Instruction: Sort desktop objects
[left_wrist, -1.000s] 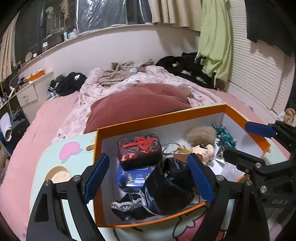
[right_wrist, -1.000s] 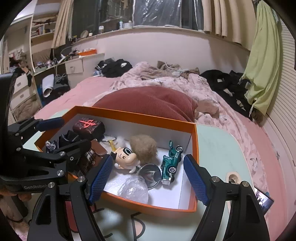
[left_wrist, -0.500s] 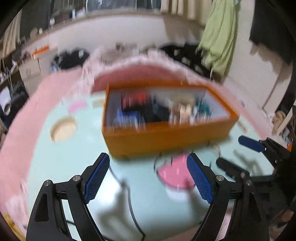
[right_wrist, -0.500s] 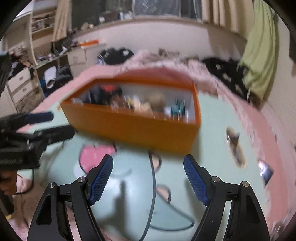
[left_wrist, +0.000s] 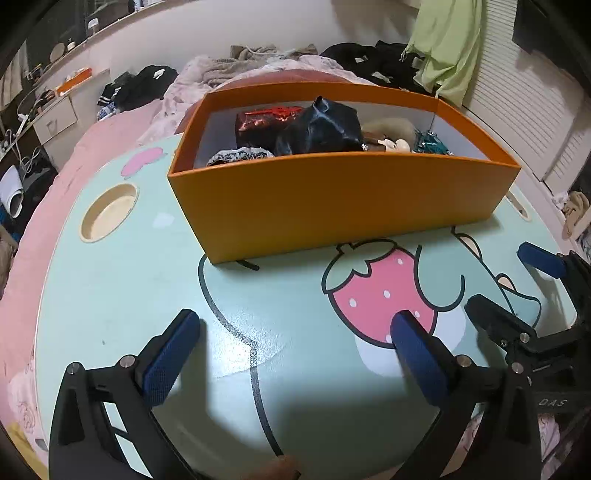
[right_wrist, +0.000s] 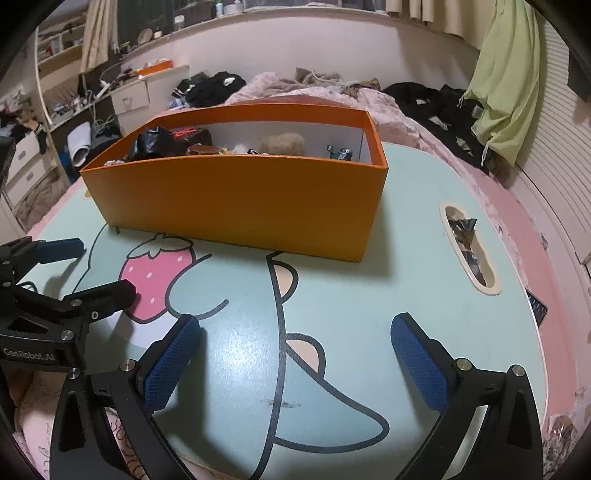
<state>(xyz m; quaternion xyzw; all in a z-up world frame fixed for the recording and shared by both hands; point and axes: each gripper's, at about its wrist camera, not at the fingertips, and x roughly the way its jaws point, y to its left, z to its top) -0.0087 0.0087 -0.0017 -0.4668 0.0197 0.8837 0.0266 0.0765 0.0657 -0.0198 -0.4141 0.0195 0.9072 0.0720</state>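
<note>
Both grippers, left and right, are pulled back from box, jaws opening empty; sorting seems done, no grasp needed next.

Both wrist views look down across the table, sharing the orange box.

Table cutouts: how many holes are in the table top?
2. A round hole lies left of the orange box; a long slot with scraps inside lies right of it. The box may hide others.
</note>
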